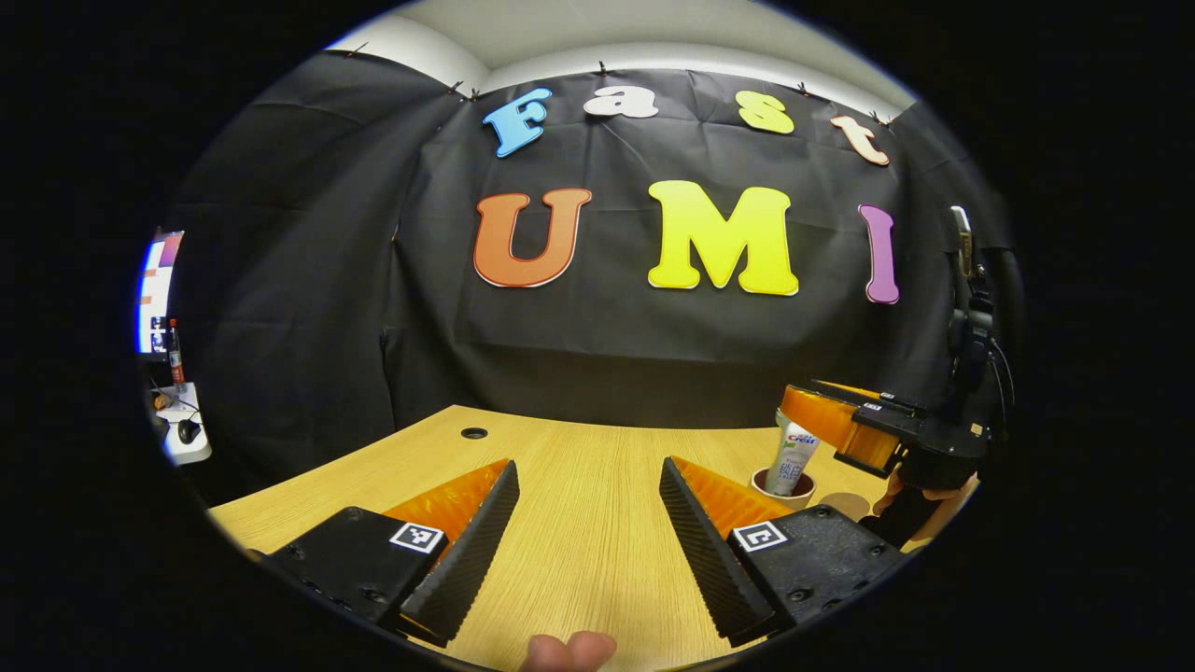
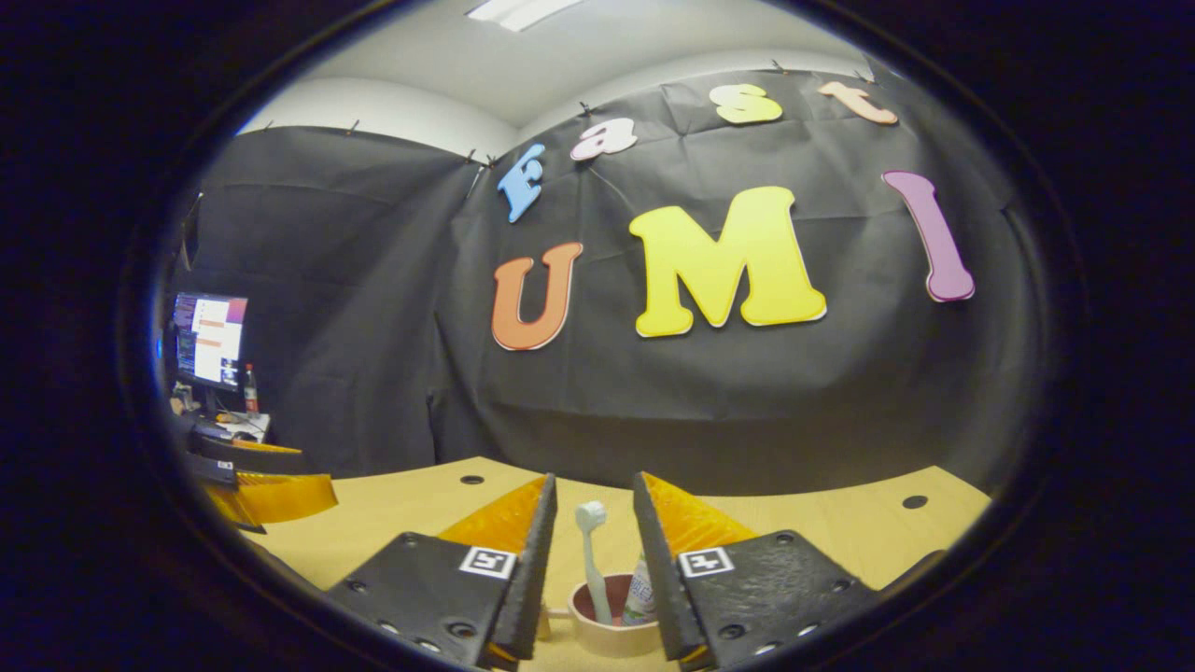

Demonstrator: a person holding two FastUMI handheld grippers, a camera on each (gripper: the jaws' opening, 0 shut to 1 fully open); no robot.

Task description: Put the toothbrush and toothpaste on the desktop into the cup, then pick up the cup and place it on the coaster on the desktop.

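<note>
We see the cup [image 2: 611, 623] on the bench [image 2: 840, 532] holding an upright toothbrush [image 2: 592, 551] and toothpaste [image 2: 640, 588]. The right gripper [image 2: 595, 560] hovers spread above it. The left gripper [image 1: 588, 523] hangs spread over bare bench.

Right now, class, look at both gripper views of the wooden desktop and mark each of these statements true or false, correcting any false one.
1. The white toothbrush stands in the beige cup. True.
2. The white toothpaste tube lies flat on the light wooden desktop. False: it stands in the cup, as the left gripper view shows.
3. The left gripper has its fingers apart with nothing between them. True.
4. The right gripper is clamped on the toothbrush. False: its fingers stand either side of the toothbrush, with gaps showing.
5. The cup lies tipped on its side. False: it stands upright.
</note>
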